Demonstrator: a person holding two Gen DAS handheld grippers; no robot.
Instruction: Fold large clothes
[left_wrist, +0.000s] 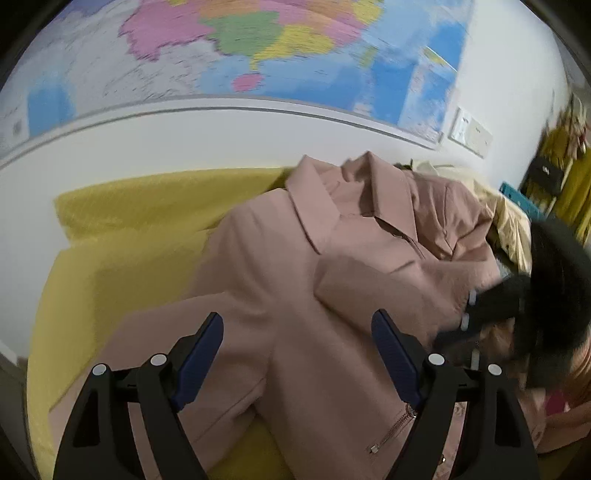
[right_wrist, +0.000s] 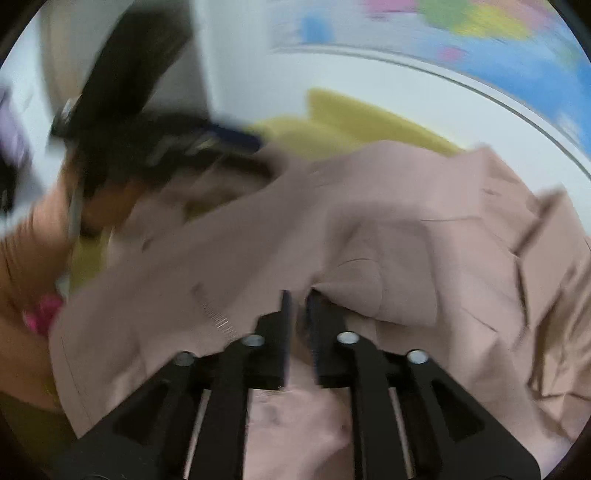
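A dusty-pink coat (left_wrist: 295, 258) lies spread on a yellow cover (left_wrist: 129, 240), collar (left_wrist: 314, 206) toward the wall and a zip pocket (left_wrist: 397, 424) near me. My left gripper (left_wrist: 297, 314) hovers just above the coat's front, jaws wide open with nothing between them. At the coat's right edge my right gripper (left_wrist: 491, 302) shows as a dark blur. In the right wrist view the coat (right_wrist: 388, 206) fills the frame. There the right gripper (right_wrist: 298, 293) has its jaws nearly together, with pink cloth in the narrow gap and puckered at the fingertips.
A large coloured map (left_wrist: 258, 44) hangs on the white wall behind the yellow cover (right_wrist: 351, 114). A cream garment (left_wrist: 513, 221) lies beyond the coat at the right. Yellow shelving (left_wrist: 565, 173) stands at the far right. A person's hand (right_wrist: 33, 258) is blurred at the left.
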